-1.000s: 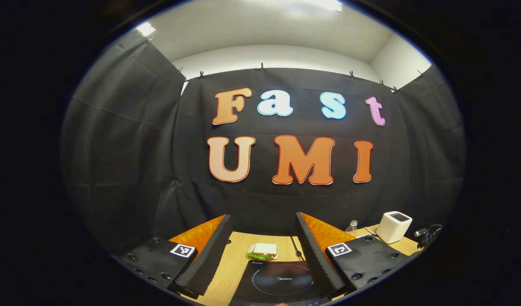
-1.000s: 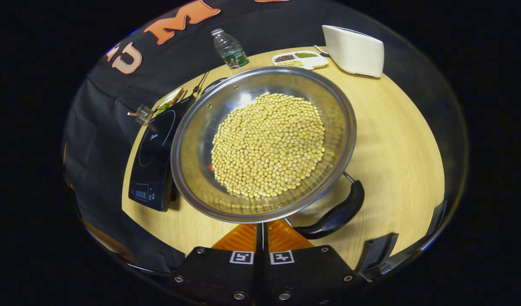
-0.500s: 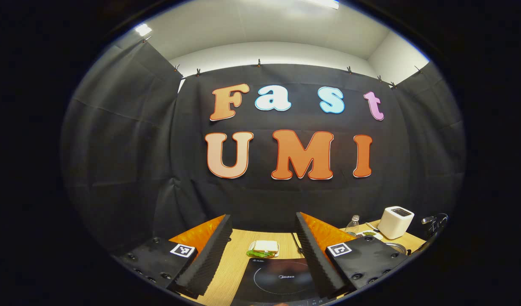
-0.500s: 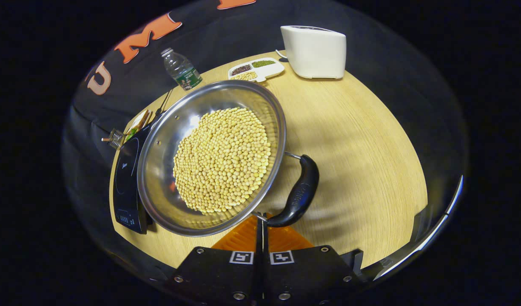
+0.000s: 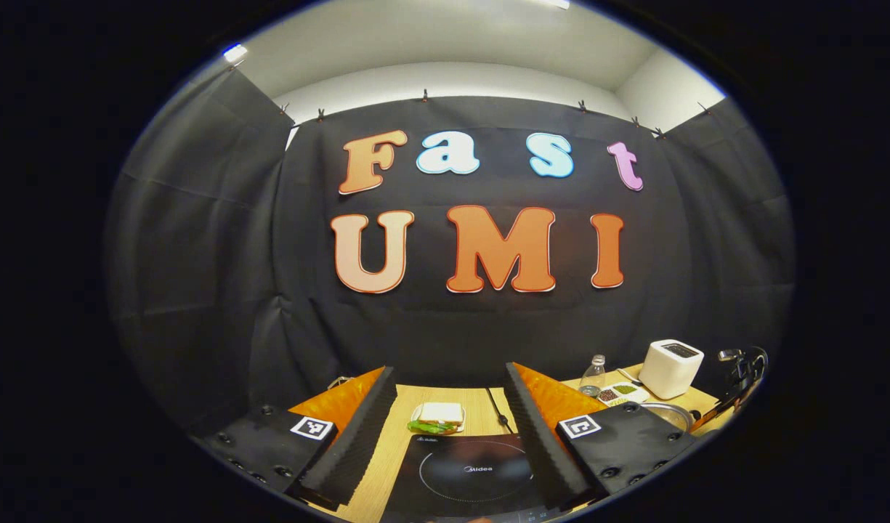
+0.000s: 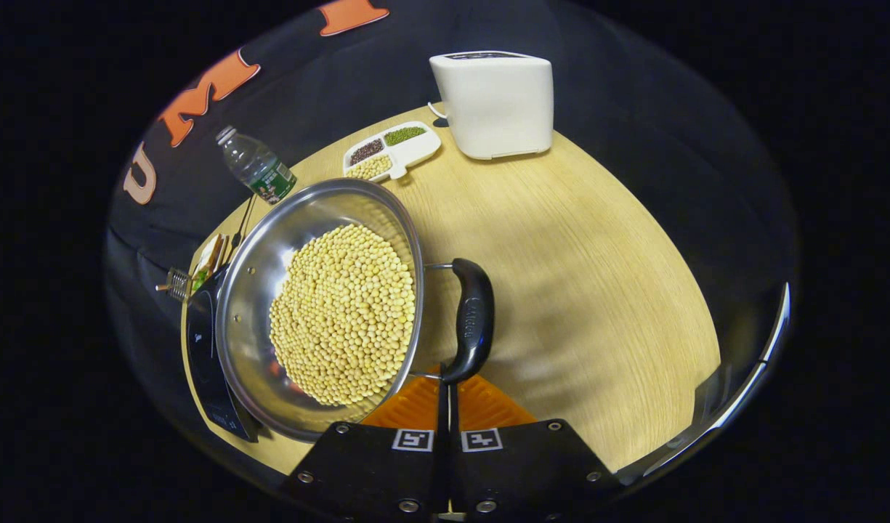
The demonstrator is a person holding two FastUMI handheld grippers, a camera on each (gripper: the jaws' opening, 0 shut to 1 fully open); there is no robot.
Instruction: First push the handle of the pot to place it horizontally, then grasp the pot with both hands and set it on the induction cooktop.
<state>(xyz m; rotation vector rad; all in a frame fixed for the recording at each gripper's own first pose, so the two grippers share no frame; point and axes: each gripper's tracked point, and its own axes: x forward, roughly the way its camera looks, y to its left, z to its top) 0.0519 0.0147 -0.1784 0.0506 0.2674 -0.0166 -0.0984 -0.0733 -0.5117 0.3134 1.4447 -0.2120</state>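
Right tongs point(image 6: 447, 392) closed, empty, tips at pot handle point(image 6: 473, 319) | left tongs point(image 5: 450, 428) wide open over induction cooktop point(image 5: 474, 476) | risk: hard push spills soybeans point(image 6: 343, 312).

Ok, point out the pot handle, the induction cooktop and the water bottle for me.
pot handle point(image 6: 474, 319), right gripper view, middle of the black grip.
induction cooktop point(image 5: 466, 476), left gripper view, glass top inside the ring.
water bottle point(image 6: 259, 168), right gripper view, clear body above the label.
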